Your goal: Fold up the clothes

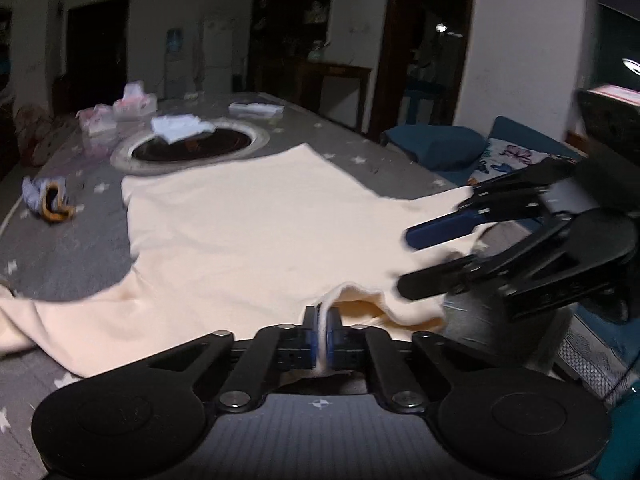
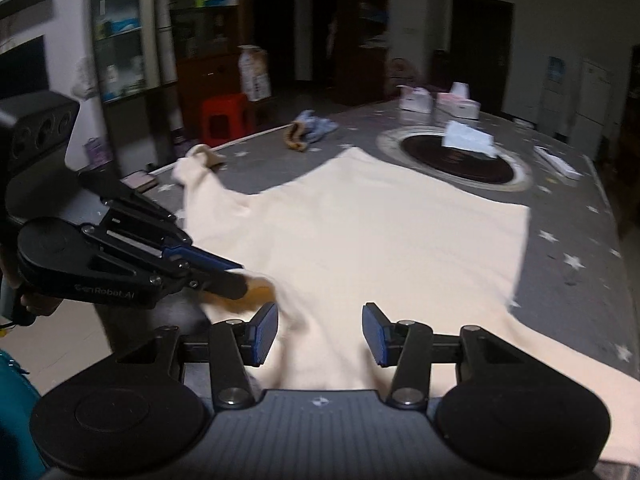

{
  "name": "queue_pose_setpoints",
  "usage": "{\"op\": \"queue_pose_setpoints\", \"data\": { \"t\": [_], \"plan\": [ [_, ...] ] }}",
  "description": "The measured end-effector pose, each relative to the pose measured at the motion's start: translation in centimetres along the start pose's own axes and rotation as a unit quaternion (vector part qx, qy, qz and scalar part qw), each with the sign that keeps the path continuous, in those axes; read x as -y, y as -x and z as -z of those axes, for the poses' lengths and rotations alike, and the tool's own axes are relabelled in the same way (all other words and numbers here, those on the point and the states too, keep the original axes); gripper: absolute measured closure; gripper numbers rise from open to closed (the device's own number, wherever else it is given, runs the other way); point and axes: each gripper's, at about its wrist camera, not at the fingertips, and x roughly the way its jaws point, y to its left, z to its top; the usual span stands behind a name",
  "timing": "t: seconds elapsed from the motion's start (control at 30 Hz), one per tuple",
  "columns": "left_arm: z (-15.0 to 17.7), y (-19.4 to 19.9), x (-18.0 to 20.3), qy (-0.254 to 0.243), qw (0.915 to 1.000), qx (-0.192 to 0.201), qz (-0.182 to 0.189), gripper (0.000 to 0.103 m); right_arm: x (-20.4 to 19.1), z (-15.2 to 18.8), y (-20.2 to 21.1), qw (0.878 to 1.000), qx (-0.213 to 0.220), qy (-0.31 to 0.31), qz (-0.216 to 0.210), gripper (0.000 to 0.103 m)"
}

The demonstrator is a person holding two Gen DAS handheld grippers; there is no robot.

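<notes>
A cream long-sleeved shirt (image 1: pixel 256 220) lies spread flat on the grey star-patterned table; it also shows in the right wrist view (image 2: pixel 380 232). My left gripper (image 1: pixel 323 332) is shut on the shirt's near edge by the collar, and shows at the left of the right wrist view (image 2: pixel 236 276). My right gripper (image 2: pixel 320 334) is open, its blue pads either side of the cloth just right of the collar. It shows from the side in the left wrist view (image 1: pixel 404 264), jaws apart above the shirt. One sleeve (image 2: pixel 204 184) trails toward the table's left edge.
A round dark inset (image 1: pixel 192 146) sits in the table beyond the shirt, with a white folded cloth (image 1: pixel 180 128) on its rim. Tissue packs (image 1: pixel 134 104) and a small blue-and-tan garment (image 1: pixel 50 200) lie farther off. A blue sofa (image 1: pixel 440 148) stands right of the table.
</notes>
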Motion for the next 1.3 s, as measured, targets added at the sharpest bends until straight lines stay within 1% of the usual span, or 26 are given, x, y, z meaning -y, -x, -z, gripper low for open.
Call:
{"op": "queue_pose_setpoints", "data": {
  "t": [0.07,0.13,0.23,0.33,0.4,0.47,0.5,0.53,0.57,0.63,0.67,0.7,0.73,0.77,0.83,0.87,0.9,1.0,1.1,1.13,1.17,1.23,1.27,1.3],
  "plan": [
    [0.3,0.7,0.1,-0.010,0.9999,0.000,0.006,0.100,-0.2,-0.4,0.1,1.000,0.008,-0.004,-0.022,0.058],
    [0.9,0.8,-0.2,-0.008,0.9999,-0.010,0.011,0.100,0.0,-0.9,0.2,0.999,0.017,-0.011,-0.027,0.058],
    [1.8,0.5,-0.4,0.004,0.9994,-0.029,0.020,0.099,0.7,-1.3,-0.7,0.998,0.023,-0.040,-0.036,0.057],
    [1.9,0.9,-0.6,0.011,0.9993,-0.026,0.026,0.097,0.8,-1.4,-2.6,0.998,0.016,-0.045,-0.033,0.058],
    [1.7,1.5,-1.1,0.017,0.9992,-0.023,0.027,0.097,0.3,-1.0,-3.7,0.998,0.000,-0.038,-0.042,0.058],
    [1.5,2.4,-1.8,0.023,0.9994,-0.018,0.020,0.095,-0.1,-0.7,-4.9,0.998,-0.016,-0.030,-0.051,0.058],
    [1.3,2.8,-2.5,0.028,0.9995,-0.013,0.005,0.095,-0.6,-0.4,-5.1,0.998,-0.022,-0.018,-0.054,0.058],
    [0.9,3.0,-3.4,0.037,0.9991,-0.009,-0.021,0.094,-1.1,-0.2,-5.3,0.998,-0.027,-0.005,-0.057,0.058],
    [0.5,3.2,-4.3,0.046,0.9978,-0.006,-0.047,0.090,-1.7,0.0,-5.2,0.998,-0.027,0.013,-0.053,0.058],
    [-0.2,3.7,-6.0,0.063,0.9931,0.002,-0.099,0.085,-2.3,0.2,-5.1,0.998,-0.028,0.036,-0.050,0.058],
    [-0.6,3.8,-7.0,0.074,0.9890,0.006,-0.128,0.081,-2.3,0.1,-5.1,0.998,-0.029,0.036,-0.051,0.058],
    [-1.2,3.6,-8.1,0.089,0.9825,0.010,-0.164,0.077,-2.3,0.1,-5.1,0.998,-0.030,0.034,-0.051,0.057],
    [-1.7,3.4,-9.2,0.102,0.9748,0.017,-0.198,0.065,-2.2,0.1,-5.1,0.998,-0.031,0.032,-0.052,0.057],
    [-2.3,3.1,-10.3,0.113,0.9660,0.025,-0.231,0.051,-2.2,0.0,-5.1,0.998,-0.031,0.030,-0.053,0.057],
    [-3.5,2.2,-12.3,0.127,0.9447,0.027,-0.301,0.045,-2.3,0.0,-5.1,0.998,-0.032,0.032,-0.051,0.057],
    [-4.0,1.4,-13.4,0.130,0.9347,0.018,-0.330,0.044,-2.3,0.0,-5.1,0.998,-0.032,0.031,-0.051,0.057],
    [-4.4,0.6,-14.4,0.133,0.9286,0.003,-0.346,0.044,-2.3,0.0,-5.1,0.998,-0.032,0.031,-0.051,0.057],
    [-4.7,-1.7,-16.5,0.145,0.9177,-0.050,-0.366,0.044,-2.3,0.0,-5.1,0.998,-0.032,0.028,-0.051,0.057],
    [-4.2,-2.6,-17.3,0.146,0.9177,-0.074,-0.362,0.045,-2.2,0.1,-5.1,0.998,-0.031,0.026,-0.051,0.056],
    [-4.0,-2.7,-17.4,0.149,0.9185,-0.080,-0.358,0.057,-2.2,0.1,-5.1,0.998,-0.031,0.025,-0.051,0.056],
    [-3.7,-2.6,-17.7,0.155,0.9200,-0.082,-0.350,0.076,-2.2,0.0,-5.2,0.998,-0.031,0.025,-0.051,0.056],
    [-3.1,-1.3,-18.6,0.186,0.9245,-0.064,-0.327,0.088,-2.3,0.0,-5.2,0.998,-0.031,0.026,-0.050,0.056],
    [-2.7,-0.5,-19.0,0.202,0.9259,-0.052,-0.315,0.092,-2.3,0.0,-5.3,0.998,-0.032,0.026,-0.050,0.056],
    [-2.4,0.4,-19.3,0.215,0.9271,-0.035,-0.305,0.092,-2.3,0.0,-5.3,0.998,-0.032,0.027,-0.049,0.056]
  ]
}}
